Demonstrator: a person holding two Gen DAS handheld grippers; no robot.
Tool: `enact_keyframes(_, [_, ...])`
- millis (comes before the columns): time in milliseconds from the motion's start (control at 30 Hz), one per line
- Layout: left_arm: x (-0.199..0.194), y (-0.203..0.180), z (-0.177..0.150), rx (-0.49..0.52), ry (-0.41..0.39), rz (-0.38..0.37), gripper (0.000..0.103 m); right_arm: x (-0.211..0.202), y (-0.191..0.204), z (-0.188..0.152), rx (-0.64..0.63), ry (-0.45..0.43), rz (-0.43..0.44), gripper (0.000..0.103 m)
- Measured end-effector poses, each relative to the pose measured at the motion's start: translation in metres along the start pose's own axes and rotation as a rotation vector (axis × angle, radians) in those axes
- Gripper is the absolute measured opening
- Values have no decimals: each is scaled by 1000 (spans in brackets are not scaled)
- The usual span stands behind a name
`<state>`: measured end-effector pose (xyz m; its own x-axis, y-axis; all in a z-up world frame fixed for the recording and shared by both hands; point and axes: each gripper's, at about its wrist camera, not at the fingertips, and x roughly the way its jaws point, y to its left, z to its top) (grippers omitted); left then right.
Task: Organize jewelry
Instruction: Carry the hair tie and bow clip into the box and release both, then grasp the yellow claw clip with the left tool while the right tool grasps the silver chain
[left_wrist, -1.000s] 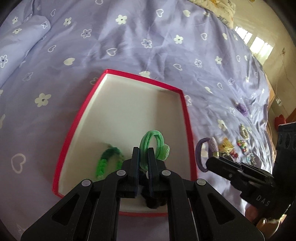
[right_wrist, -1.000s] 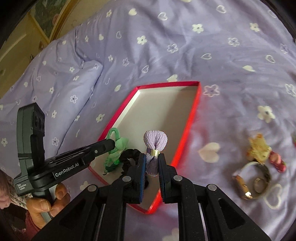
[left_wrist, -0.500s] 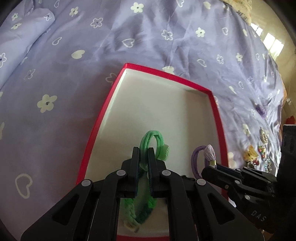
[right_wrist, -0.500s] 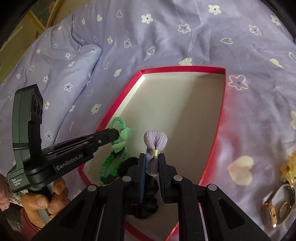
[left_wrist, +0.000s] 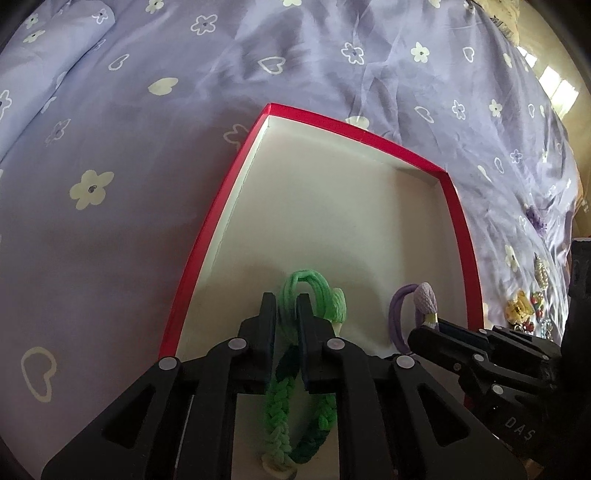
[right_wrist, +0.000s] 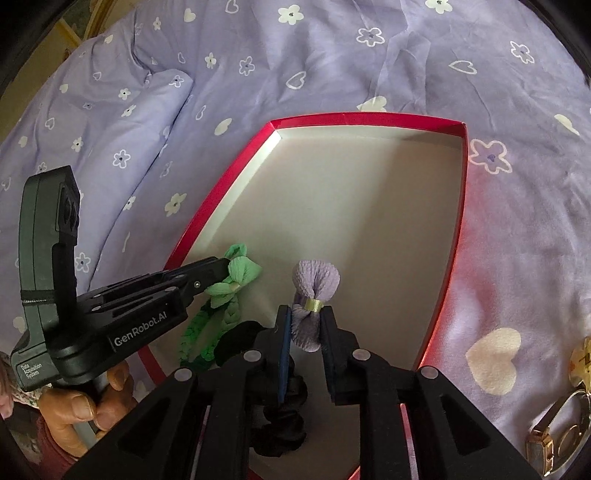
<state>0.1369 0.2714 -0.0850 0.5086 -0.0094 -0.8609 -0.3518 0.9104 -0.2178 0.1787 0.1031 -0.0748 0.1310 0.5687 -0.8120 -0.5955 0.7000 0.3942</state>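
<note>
A red box (left_wrist: 207, 236) with a white inside lies on the lilac bedspread. My left gripper (left_wrist: 287, 308) is low over its near end, and a green hair tie (left_wrist: 314, 288) stands up between its pads. Its jaws are opening, but the tie still fills the gap. Under it lies a green braided bracelet (left_wrist: 280, 413). To its right, my right gripper (right_wrist: 306, 325) has a lilac hair tie (right_wrist: 314, 284) between its pads. Its jaws are opening too, and the tie still touches both pads. A black scrunchie (right_wrist: 280, 421) lies beneath. The left gripper (right_wrist: 221, 269) and green tie (right_wrist: 236, 277) also show in the right wrist view.
A gold watch (right_wrist: 557, 432) lies on the bedspread right of the box. Several small jewelry pieces (left_wrist: 524, 310) sit further right. A pillow (right_wrist: 110, 122) rises at the far left. A person's hand (right_wrist: 81, 402) grips the left tool. The far half of the box floor (right_wrist: 369, 192) is bare.
Both grippers have come forward and down from the box's near edge to low over its floor, each carrying its hair tie. The gap between each pair of fingers looks slightly wider.
</note>
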Motion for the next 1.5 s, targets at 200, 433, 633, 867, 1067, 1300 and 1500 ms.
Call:
enact_keyframes(200, [-2,1,-1,2,0,19,27,-2,1,0,7,-2,7,29])
enact_keyframes(433, [-16,4,-5,-25,-18,21,32,-10,6,-2,-8,-21,3,33])
enact_keyframes(633, [-36,0,-12,-37,-50,12,39,-37,4,-13,6,-75,6,39])
enact_keyframes(867, [-59,-15,-27,-43,-70,-23,55,-82,-8,-36,33,-168,6,50])
enact_keyframes(1067, [-68,-42,-39,-27,-70,-79,64,-116,-37,-58,94,-215,-33,55])
enact_keyframes(1300, [-71,-88,-53,55,-45,-134,64,-152,-83,-88,176,-256,-101,55])
enact_keyframes(1500, [-69,-130,-61,138,-31,-169,65,-183,-117,-110,229,-294,-179,55])
